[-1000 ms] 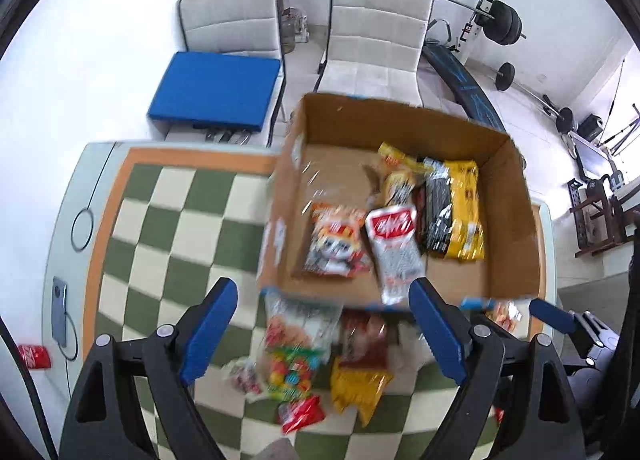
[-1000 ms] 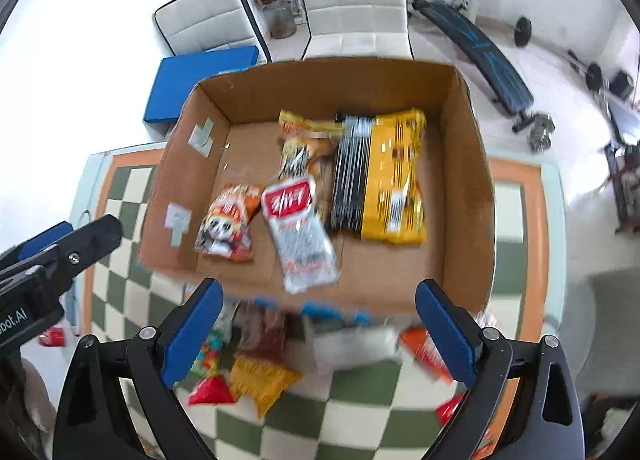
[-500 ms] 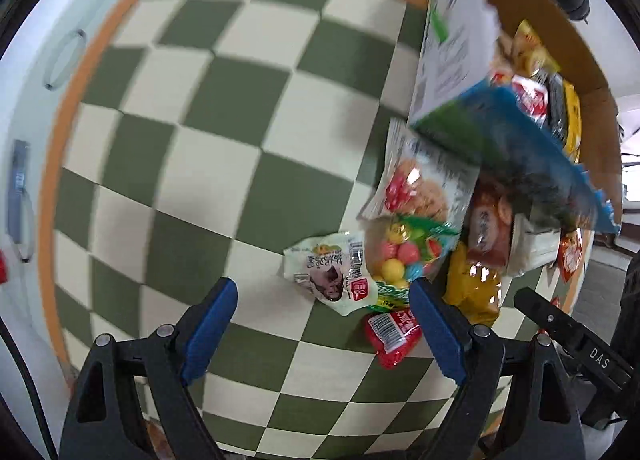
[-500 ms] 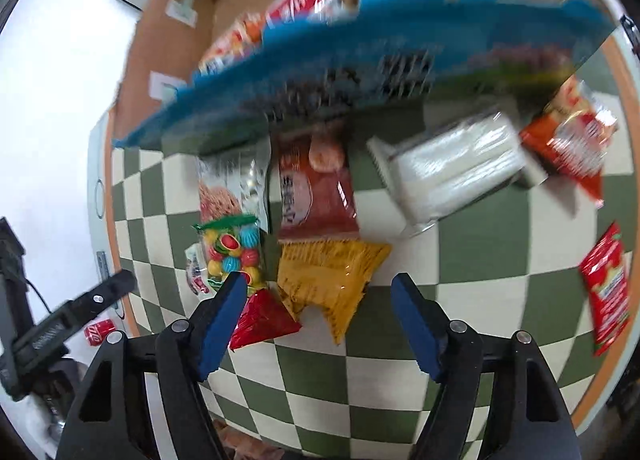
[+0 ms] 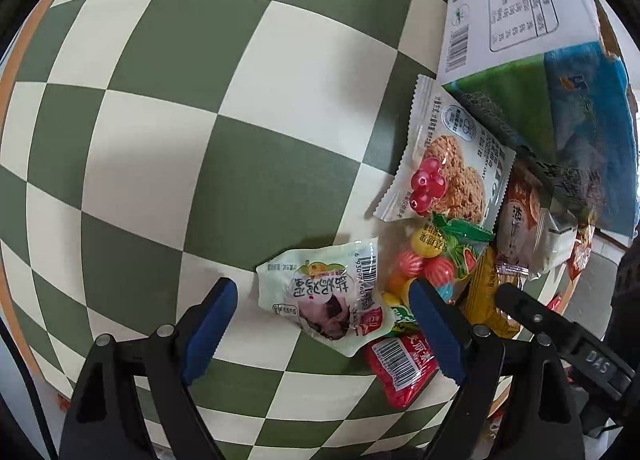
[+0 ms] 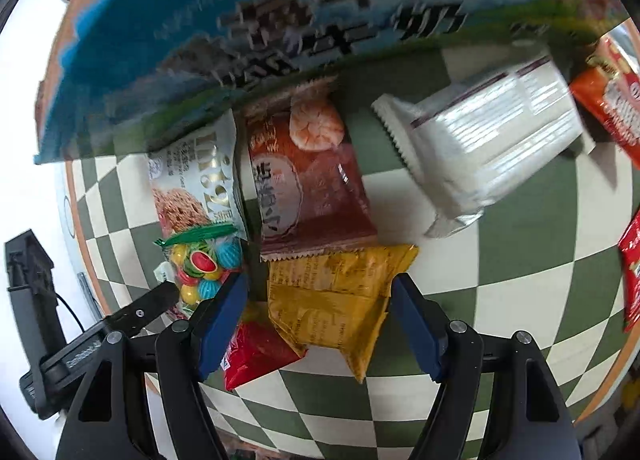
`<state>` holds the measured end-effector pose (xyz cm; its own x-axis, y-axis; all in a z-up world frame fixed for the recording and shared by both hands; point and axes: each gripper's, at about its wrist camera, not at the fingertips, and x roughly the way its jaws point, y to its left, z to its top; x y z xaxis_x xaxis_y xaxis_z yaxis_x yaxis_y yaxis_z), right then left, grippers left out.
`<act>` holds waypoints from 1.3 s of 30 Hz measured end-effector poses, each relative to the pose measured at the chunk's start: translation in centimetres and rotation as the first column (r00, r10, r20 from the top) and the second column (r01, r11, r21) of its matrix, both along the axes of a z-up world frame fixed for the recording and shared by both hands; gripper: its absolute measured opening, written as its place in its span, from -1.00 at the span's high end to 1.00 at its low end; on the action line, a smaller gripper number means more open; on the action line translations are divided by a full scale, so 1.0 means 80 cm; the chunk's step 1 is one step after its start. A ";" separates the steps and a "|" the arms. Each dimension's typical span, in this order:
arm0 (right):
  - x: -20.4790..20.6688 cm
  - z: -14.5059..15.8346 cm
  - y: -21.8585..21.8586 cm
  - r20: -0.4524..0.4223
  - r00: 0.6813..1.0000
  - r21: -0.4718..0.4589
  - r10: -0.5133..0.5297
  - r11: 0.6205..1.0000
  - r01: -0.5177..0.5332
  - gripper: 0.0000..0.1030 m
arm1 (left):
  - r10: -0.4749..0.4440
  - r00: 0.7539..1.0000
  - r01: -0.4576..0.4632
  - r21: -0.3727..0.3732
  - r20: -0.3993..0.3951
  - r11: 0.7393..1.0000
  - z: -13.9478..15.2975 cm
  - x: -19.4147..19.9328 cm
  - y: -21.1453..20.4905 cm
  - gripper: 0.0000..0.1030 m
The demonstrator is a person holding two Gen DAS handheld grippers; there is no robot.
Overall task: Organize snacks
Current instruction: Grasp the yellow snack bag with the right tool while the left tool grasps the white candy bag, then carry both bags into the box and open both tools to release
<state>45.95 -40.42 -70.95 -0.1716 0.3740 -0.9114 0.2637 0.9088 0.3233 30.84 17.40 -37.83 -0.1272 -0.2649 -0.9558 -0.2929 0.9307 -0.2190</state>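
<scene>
right wrist: fingers [image 6: 416,326] astride yellow packet [image 6: 340,300]

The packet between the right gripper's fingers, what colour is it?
Yellow packet, crinkled with faint print; clearest in the right wrist view.

I read "DAS" on the black gripper arm [image 5: 596,358] at near right in my left view. The pale plum packet [image 5: 326,296] carries a barcode starting 6 9309. In my right view, the carton side [image 6: 280,19] shows large, blurred Chinese characters, and the oat biscuit pack [image 6: 200,183] has upside-down lettering I can't decipher.
</scene>
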 end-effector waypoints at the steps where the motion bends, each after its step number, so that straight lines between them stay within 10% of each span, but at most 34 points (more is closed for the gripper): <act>1: -0.001 -0.003 0.003 -0.008 1.000 -0.002 0.008 1.000 -0.008 -0.50 | -0.001 1.000 0.001 -0.003 0.002 1.000 -0.001 -0.001 -0.001 -0.68; 4: -0.005 -0.014 0.011 -0.027 0.999 -0.028 0.030 0.999 -0.031 -0.50 | -0.008 1.000 0.008 -0.003 -0.019 1.000 -0.010 -0.004 0.000 -0.22; 25: -0.030 -0.017 0.037 0.032 0.997 -0.035 0.070 0.997 -0.068 -0.09 | 0.023 0.999 -0.024 0.063 0.029 0.998 0.003 -0.041 -0.017 -0.15; 39: -0.050 0.054 0.003 0.132 0.990 0.086 0.040 0.995 -0.052 -0.08 | 0.005 0.981 -0.002 -0.017 0.192 1.000 0.122 -0.042 -0.056 -0.15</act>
<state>41.92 -40.18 -66.63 -0.0725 0.4492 -0.8905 0.1730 0.8850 0.4323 27.44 12.89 -28.06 0.0592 -0.2807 -0.9580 -0.2472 0.9256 -0.2865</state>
